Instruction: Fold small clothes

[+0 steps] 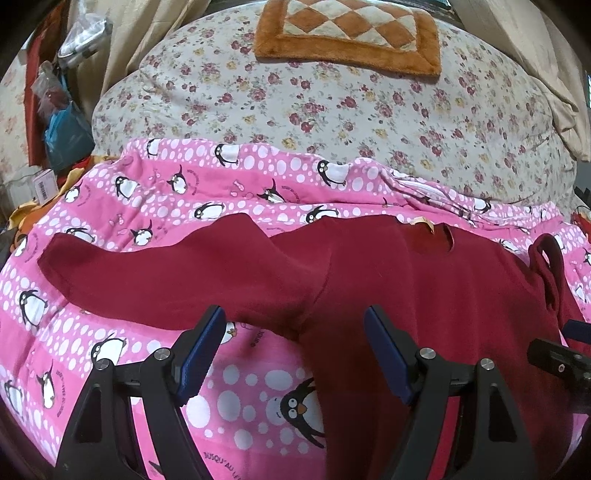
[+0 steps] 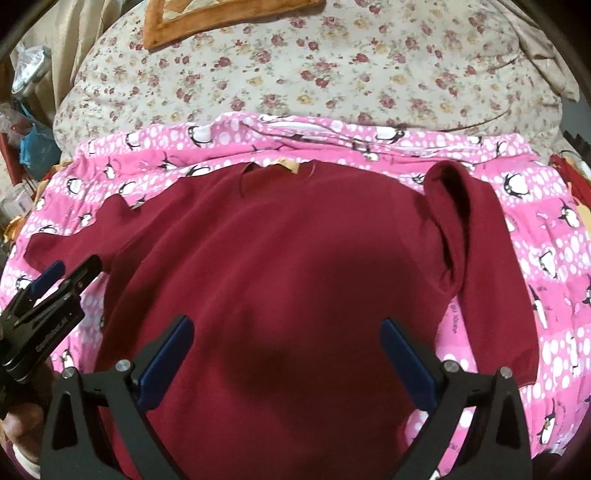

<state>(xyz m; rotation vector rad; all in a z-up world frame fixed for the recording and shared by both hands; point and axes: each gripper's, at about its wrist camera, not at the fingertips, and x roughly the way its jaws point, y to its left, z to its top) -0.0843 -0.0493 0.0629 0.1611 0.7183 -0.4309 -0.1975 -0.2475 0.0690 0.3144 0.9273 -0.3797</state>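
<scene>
A: Dark red long-sleeved knit top (image 2: pixel 280 258), where does it lie, and what are the tools doing?

B: It lies spread flat, neckline away from the cameras, on a pink cotton sheet printed with penguins and white dots (image 1: pixel 122 206). Start with the left gripper (image 1: pixel 295 325): its two blue-padded fingers stand wide apart and hold nothing. It hovers over the spot where the top's left sleeve meets the body.

A: And the other one?

B: The right gripper (image 2: pixel 286 332) is also spread wide and empty, poised over the middle of the top's chest. In the right wrist view the left gripper shows at the left edge, near the sleeve.

A: How do the sleeves lie?

B: The left sleeve (image 1: pixel 147 273) stretches out sideways, flat on the pink sheet. The right sleeve (image 2: pixel 476 240) is bent at the shoulder, bunches there, and runs down beside the body. A small tan label (image 2: pixel 290 164) shows at the neckline.

A: What lies beyond the sheet?

B: A cream quilt with small red and yellow flowers (image 1: pixel 332 103), mounded behind the pink sheet. On it rests an orange plush cushion with a cream and orange diamond pattern (image 1: pixel 349 33). To the far left, a blurred clutter of plastic bags (image 1: pixel 62 122).
</scene>
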